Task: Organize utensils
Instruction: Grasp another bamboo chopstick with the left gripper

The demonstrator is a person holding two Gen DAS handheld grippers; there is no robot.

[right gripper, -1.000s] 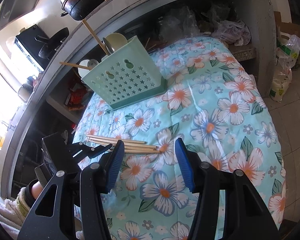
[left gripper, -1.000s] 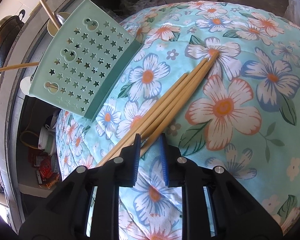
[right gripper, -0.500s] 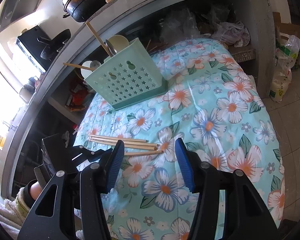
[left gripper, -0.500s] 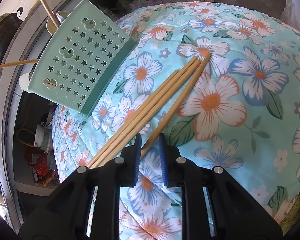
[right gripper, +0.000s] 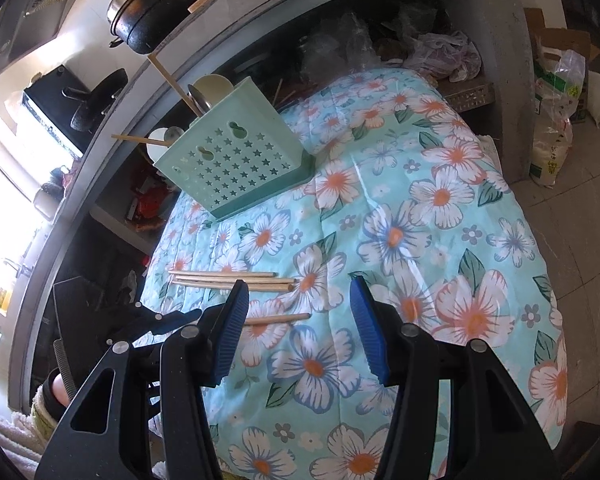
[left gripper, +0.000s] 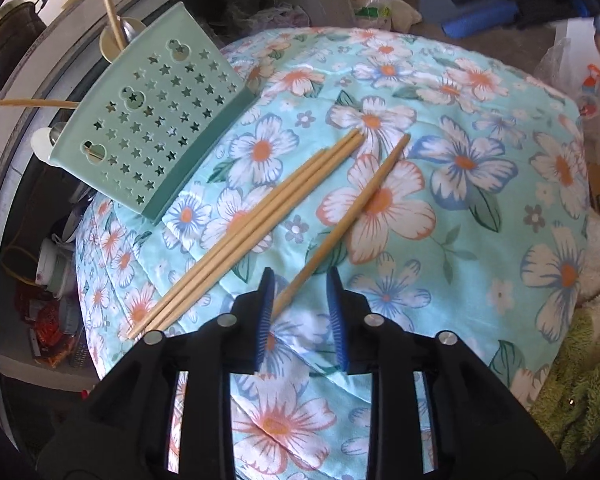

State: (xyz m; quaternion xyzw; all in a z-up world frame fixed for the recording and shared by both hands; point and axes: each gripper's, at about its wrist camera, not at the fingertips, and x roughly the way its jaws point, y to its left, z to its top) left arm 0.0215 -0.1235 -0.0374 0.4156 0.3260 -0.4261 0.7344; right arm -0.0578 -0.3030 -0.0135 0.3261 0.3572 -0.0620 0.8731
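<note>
The quilted cloth cover [left gripper: 480,240] is soft printed fabric, matt, with stitched seams and a floral pattern. The chopsticks [left gripper: 260,220] are bare light wood, smooth and unvarnished in look. The utensil basket [left gripper: 152,120], near the far left corner of the cover, is moulded mint-green plastic with a satin finish and star-shaped perforations. Each hand-held gripper, left [left gripper: 300,312] and right [right gripper: 300,328], has a matt black plastic body, bright metal pivot pins, and ribbed blue rubber-like pads [right gripper: 366,328]. The pot [right gripper: 152,12] on the counter is dark glossy metal with a bright rim. The floor tiles [right gripper: 572,240] look smooth and dull.
</note>
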